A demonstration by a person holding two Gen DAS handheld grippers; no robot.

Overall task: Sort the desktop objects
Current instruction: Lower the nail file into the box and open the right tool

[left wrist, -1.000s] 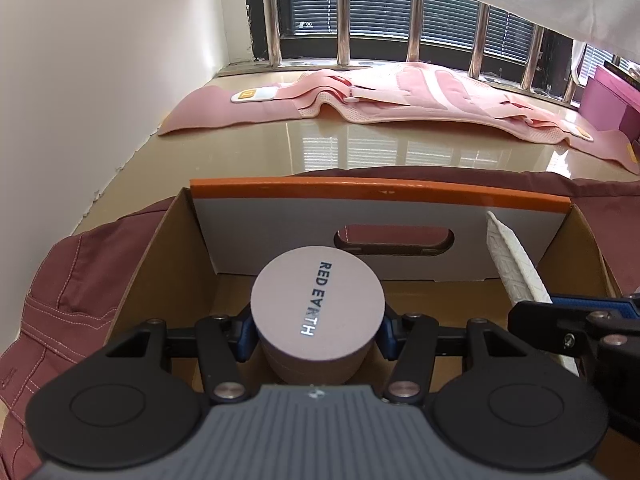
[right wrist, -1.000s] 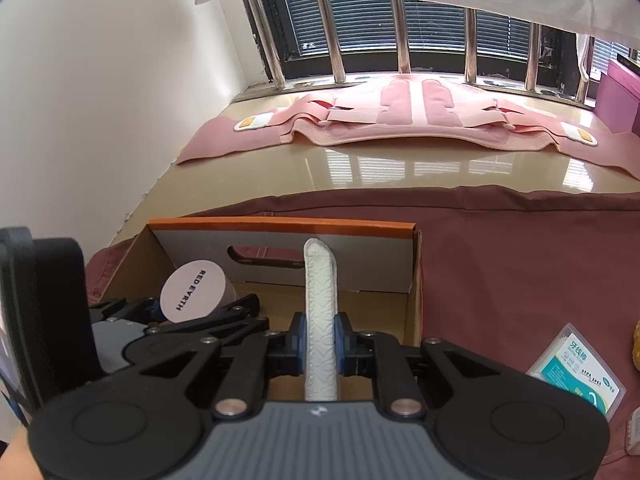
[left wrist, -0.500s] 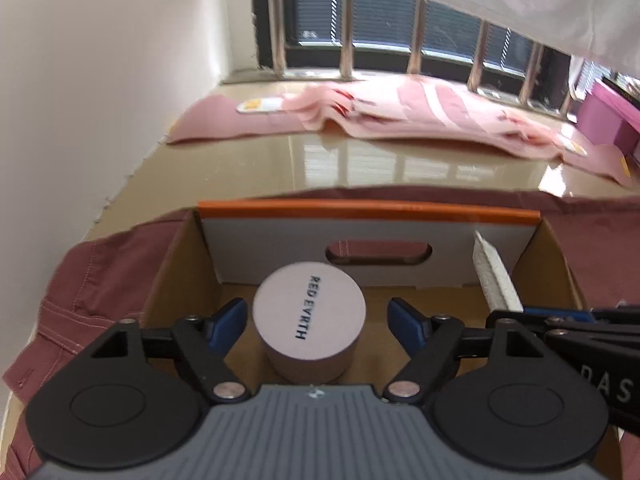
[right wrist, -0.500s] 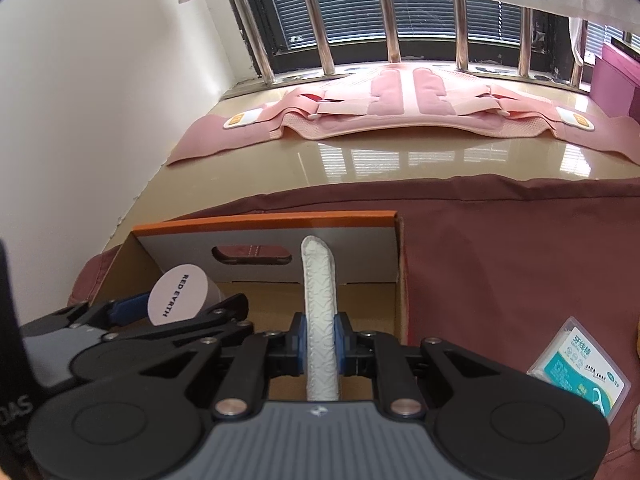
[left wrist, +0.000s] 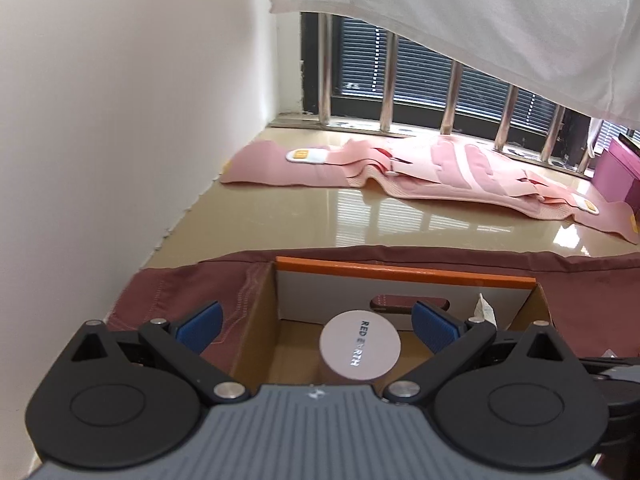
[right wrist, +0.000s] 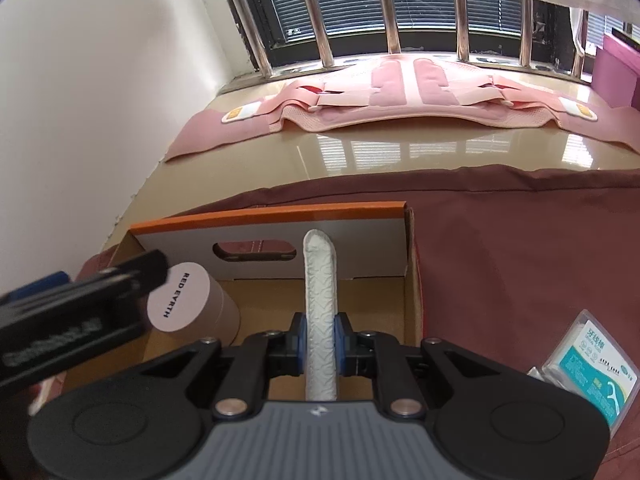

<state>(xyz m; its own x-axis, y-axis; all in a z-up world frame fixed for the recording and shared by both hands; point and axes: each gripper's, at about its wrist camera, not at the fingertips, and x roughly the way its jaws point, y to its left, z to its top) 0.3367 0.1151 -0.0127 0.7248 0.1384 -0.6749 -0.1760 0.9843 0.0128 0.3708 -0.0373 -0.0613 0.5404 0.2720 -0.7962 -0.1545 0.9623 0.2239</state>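
A round pale jar marked RED EARTH (left wrist: 360, 346) (right wrist: 180, 300) stands upright inside the cardboard box (left wrist: 404, 272) (right wrist: 272, 216) with the orange-edged back wall. My left gripper (left wrist: 318, 326) is open, raised above and behind the jar, its blue pads (left wrist: 199, 326) wide apart. My right gripper (right wrist: 320, 338) is shut on a white embossed flat packet (right wrist: 320, 292), held upright over the right half of the box. The left gripper's body crosses the left of the right wrist view, blurred.
The box sits on a maroon cloth (right wrist: 520, 240) over a glossy beige sill. A dental floss pick box (right wrist: 592, 364) lies on the cloth at right. A pink belt (right wrist: 400, 96) stretches along the barred window. The white wall (left wrist: 120, 120) is close on the left.
My left gripper opened and let go of the jar, then pulled up and back from the box. The jar stays standing inside. The right gripper keeps its hold on the packet.
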